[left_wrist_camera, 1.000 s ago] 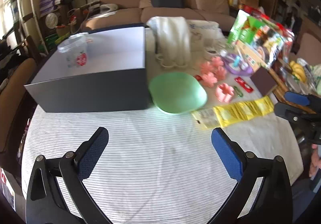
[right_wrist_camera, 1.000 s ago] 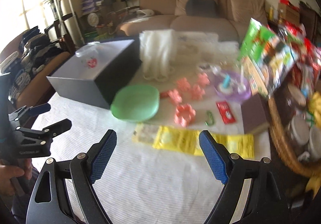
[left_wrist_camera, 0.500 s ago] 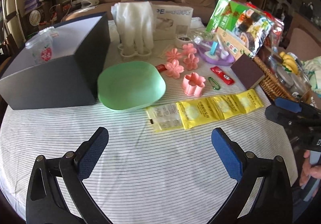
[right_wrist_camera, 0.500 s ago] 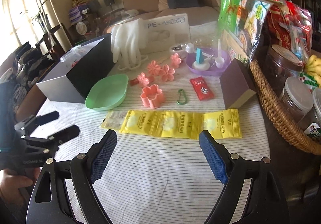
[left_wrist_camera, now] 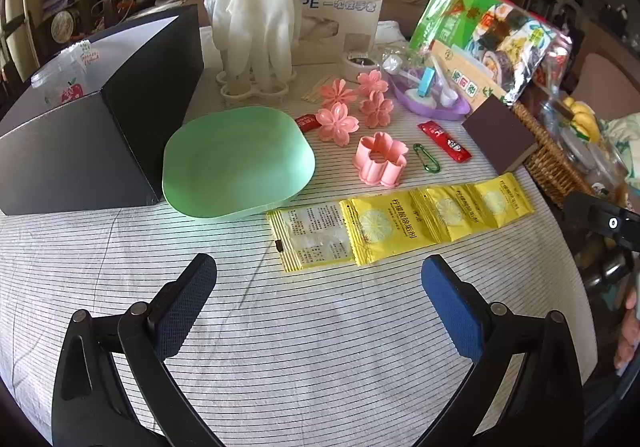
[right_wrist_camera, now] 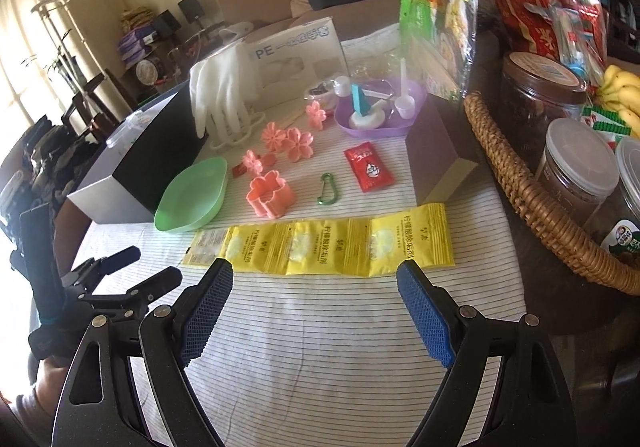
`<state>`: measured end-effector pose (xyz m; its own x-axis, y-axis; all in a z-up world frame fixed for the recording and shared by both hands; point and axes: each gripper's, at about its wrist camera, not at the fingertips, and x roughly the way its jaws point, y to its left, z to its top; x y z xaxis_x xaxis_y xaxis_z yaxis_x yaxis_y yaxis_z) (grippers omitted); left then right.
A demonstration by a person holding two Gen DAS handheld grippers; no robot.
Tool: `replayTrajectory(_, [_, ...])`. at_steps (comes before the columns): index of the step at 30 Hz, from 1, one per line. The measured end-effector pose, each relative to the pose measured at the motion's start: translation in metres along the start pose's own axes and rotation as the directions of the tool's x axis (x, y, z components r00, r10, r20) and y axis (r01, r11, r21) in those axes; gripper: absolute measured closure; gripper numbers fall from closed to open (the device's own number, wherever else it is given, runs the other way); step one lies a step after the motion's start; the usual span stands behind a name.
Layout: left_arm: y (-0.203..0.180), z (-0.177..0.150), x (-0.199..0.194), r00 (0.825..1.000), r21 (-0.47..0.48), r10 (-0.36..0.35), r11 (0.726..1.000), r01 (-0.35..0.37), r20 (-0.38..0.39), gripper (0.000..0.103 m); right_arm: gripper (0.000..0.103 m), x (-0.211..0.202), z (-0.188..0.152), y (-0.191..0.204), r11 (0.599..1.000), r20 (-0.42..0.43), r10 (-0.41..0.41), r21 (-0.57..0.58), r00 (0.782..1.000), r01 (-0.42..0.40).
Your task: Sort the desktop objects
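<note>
right wrist: jars (right_wrist_camera: 576,163) in basket (right_wrist_camera: 516,183) | left wrist: cup (left_wrist_camera: 64,81) on box (left_wrist_camera: 72,143) | both grippers (left_wrist_camera: 320,299) (right_wrist_camera: 316,299) apart, empty

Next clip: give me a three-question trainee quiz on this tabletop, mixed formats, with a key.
1. True or false: the green bowl holds a pink flower mould.
2. Multiple choice: the green carabiner lies between the pink flower cutter and A) the red sauce sachet B) the white gloves C) the wicker basket.
3. Fill in: both the left gripper and the right gripper are ____, with nothing between the pads.

Key: 1 false, the bowl is empty; 2 A; 3 open.
</note>
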<state>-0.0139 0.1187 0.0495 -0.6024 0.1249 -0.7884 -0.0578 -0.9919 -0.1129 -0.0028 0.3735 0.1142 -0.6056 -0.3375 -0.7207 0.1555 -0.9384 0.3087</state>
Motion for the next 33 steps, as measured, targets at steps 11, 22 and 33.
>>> replayTrajectory(11, [0.021,0.023,-0.008,0.999,-0.059,0.000,0.998,0.002,0.041,0.000,0.016,0.006,-0.002,0.008,1.000,-0.017,0.002,-0.007,1.000,-0.002])
replayTrajectory(22, [0.042,0.106,0.006,0.987,-0.077,0.109,0.992,-0.100,0.120,0.000,0.016,0.015,-0.002,0.020,0.999,-0.038,0.007,-0.045,0.999,-0.008])
replayTrajectory(33, [0.065,0.200,0.075,0.977,-0.157,0.198,0.970,-0.185,0.074,0.000,0.016,0.017,-0.001,0.018,0.999,-0.053,0.047,-0.023,0.997,-0.048])
